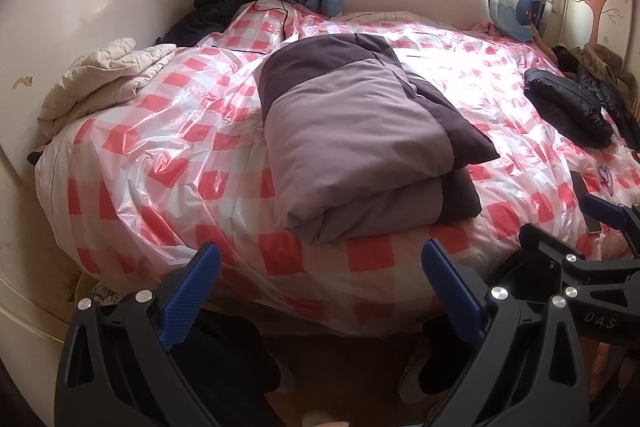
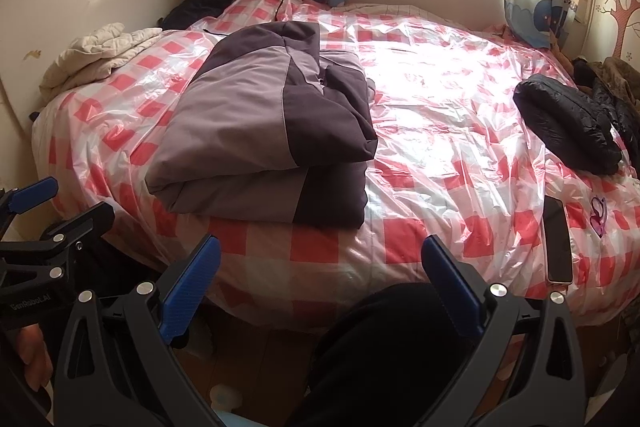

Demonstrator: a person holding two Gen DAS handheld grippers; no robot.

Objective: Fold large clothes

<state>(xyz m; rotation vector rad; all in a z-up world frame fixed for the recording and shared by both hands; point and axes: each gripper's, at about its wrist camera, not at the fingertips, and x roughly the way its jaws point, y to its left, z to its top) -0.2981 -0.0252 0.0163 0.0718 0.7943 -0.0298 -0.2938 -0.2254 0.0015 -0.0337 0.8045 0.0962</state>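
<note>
Mauve and dark purple, the folded jacket [image 1: 360, 143] lies on the bed [image 1: 168, 131] near its front edge. We note the left gripper [image 1: 320, 291] and right gripper [image 2: 320, 287] short of it, jaws spread wide, holding nothing.

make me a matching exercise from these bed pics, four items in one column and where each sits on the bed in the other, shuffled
Sides are as seen in the pictures.

Things:
1. purple jacket
2. black puffer jacket
3. cream quilted coat
4. phone

Places:
A. near edge, right side
B. left edge, by the wall
C. middle, folded
D. right side, further back

Pairs: 1-C, 2-D, 3-B, 4-A
</note>
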